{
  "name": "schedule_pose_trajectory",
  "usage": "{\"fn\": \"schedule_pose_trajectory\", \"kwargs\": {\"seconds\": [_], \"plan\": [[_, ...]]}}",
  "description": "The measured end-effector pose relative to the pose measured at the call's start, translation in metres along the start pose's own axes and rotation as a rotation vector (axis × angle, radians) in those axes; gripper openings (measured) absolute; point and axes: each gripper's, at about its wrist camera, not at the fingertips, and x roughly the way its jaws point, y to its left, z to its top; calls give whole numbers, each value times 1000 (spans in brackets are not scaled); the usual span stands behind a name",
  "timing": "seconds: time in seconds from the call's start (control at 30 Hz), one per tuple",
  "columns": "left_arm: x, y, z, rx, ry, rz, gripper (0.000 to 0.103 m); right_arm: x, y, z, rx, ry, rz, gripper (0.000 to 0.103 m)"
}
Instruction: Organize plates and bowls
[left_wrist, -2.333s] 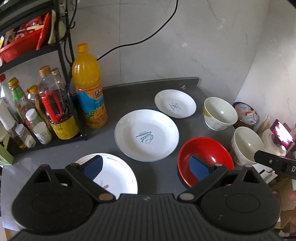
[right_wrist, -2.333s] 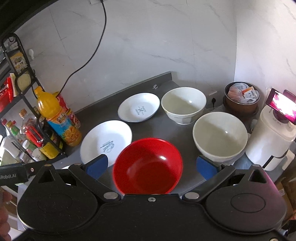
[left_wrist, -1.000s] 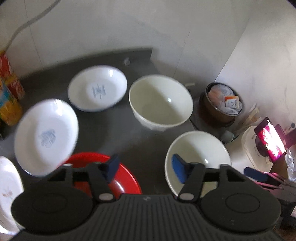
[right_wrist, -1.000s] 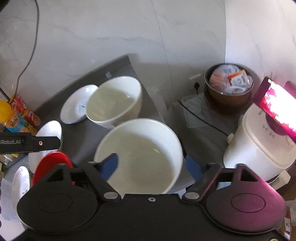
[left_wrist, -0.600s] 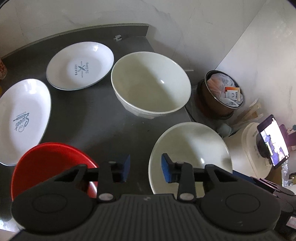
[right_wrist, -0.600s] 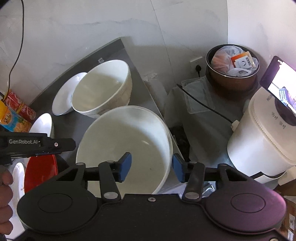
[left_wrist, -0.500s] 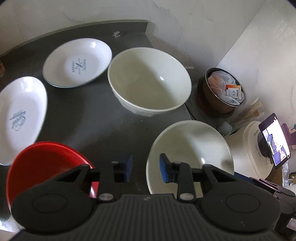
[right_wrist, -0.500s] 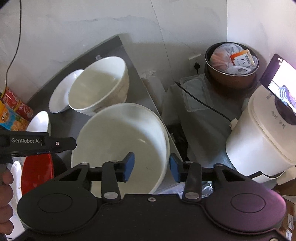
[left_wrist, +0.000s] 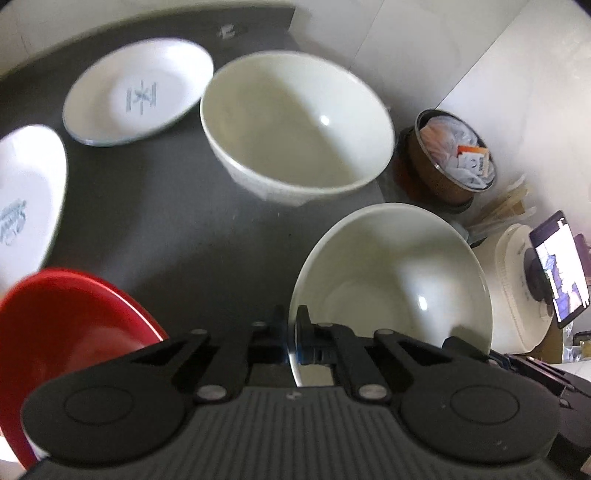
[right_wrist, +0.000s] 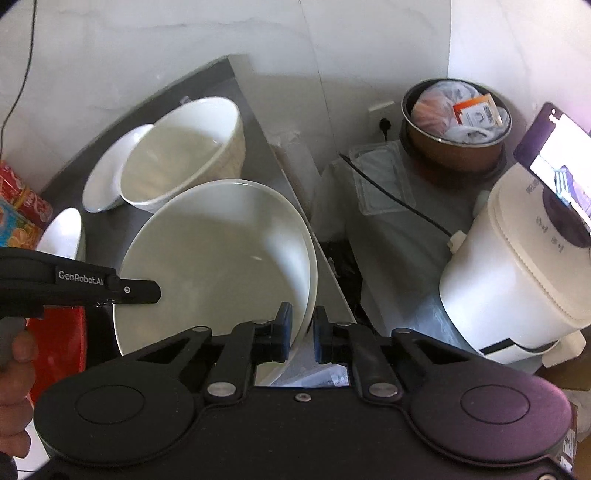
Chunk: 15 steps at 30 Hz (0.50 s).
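Both tongs (left_wrist: 291, 338) (right_wrist: 302, 326) seemingly pinch near bowl (left_wrist: 391, 280) rim, contact obscured

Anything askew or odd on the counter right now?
Nothing is spilled or broken. One oddity: the near white bowl sits at the counter's right edge, its rim apparently overhanging, with both grippers on it: left gripper shut on its left rim, right gripper straddling its right rim.
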Motion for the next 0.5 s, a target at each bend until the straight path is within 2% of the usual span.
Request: {"fn": "schedule_pose_trajectory", "kwargs": {"seconds": [0.17,0.5], "plan": [[-26,12,6,-30,-33,-22,3,-16,14,8,-11,-34,18,12],[-84,38,5,-53,-137,-18,3,-44,52,18,-37,-96,72,12]]}}
